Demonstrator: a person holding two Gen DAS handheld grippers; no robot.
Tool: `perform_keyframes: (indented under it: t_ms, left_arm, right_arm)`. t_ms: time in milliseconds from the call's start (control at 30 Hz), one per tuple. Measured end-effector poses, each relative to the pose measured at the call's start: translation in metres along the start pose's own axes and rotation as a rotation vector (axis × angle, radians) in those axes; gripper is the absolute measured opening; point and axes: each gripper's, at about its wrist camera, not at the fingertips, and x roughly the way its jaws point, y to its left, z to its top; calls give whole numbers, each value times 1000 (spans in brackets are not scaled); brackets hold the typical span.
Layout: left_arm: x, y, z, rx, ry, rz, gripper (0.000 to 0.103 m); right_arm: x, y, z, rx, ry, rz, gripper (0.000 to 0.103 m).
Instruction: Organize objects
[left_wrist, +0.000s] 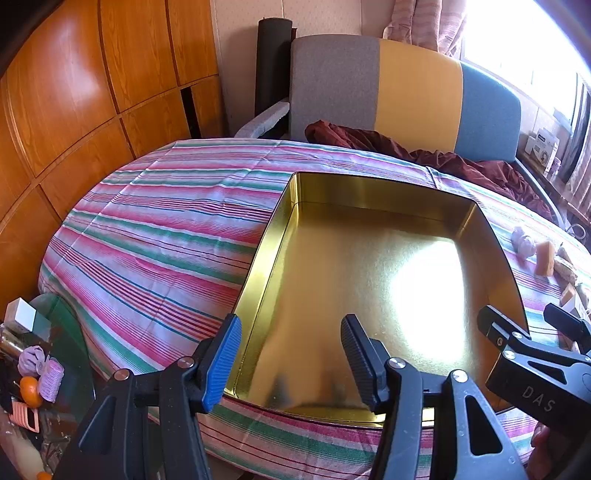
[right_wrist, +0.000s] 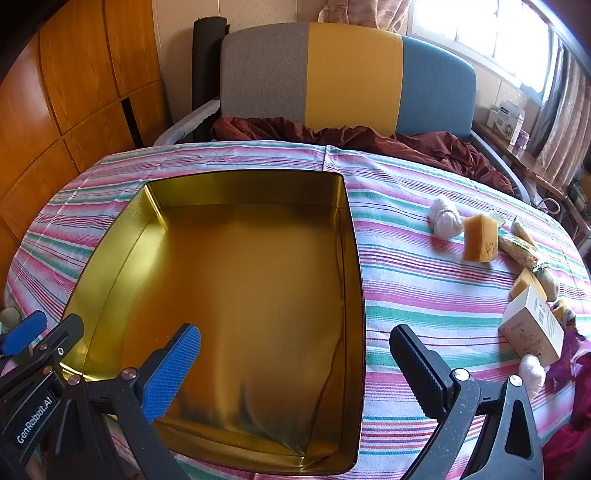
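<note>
A gold metal tin (right_wrist: 240, 295), open and holding nothing, sat on a table draped in a pink, green and white striped cloth (left_wrist: 155, 229), its near wall close to the table's near edge. The left gripper (left_wrist: 291, 354) hovered over the tin's near-left corner with its jaws spread part-way and nothing between them; its blue pad hung over the tin's left rim and the black one above the shiny floor. The right gripper (right_wrist: 299, 369) straddled the tin's right wall near the near-right corner, jaws spread wide and pinching nothing, the blue pad over the inside of the tin, the black pad over the cloth.

Along the table's right edge, well apart from the tin, lay the things to be sorted: a crumpled white bundle (right_wrist: 445, 218), an orange sponge block (right_wrist: 480, 238) just beside it, a packet of pale, grainy contents (right_wrist: 517, 251), a second orange block (right_wrist: 528, 282) and a white carton (right_wrist: 532, 326) nearest the right gripper. A small white wrapped lump (right_wrist: 532, 371) lay at the near-right corner.

Beyond the far edge stood a chair (right_wrist: 351, 74) backed in grey, yellow and blue, with a dark red cloth (right_wrist: 369, 136) heaped on its seat. Wooden panelling (left_wrist: 74, 92) filled the left side of the room
</note>
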Motion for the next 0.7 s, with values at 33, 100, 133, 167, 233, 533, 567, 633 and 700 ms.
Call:
perform_keyframes:
  t_ms: [33,100,133,167,233,533,567,633,700]
  left_arm:
    - [0,0,0,0,1,-3,57]
    - [0,0,0,2,0,-3,57]
    - [-1,0,0,2,0,-3,57]
    - [-1,-1,0,3,0,-5,57]
    - [-1,-1,-1,9,-2,0,57]
    - [-4,-5,-2,17,-5,-2,57]
    - [-4,-5,-2,18,-4,-4,57]
    - [-4,-5,-3,20,-3,0,57]
    - [-4,-5,-3,22,-3,-1,57]
  right_arm:
    - [0,0,0,-2,1,-1,103]
    - [0,1,-1,-4,1,-7,103]
    - [0,1,-1,-6,2,-7,103]
    - [1,2,-1,-7,4,-7,103]
    - [1,2,-1,-7,6,-5,103]
    - [-1,4,-2,-13,6,-5,103]
    - [0,4,-2,-13,10,-5,103]
    - [0,3,-2,-12,13,-6,103]
    - [0,4,-3,-15,15,-6,103]
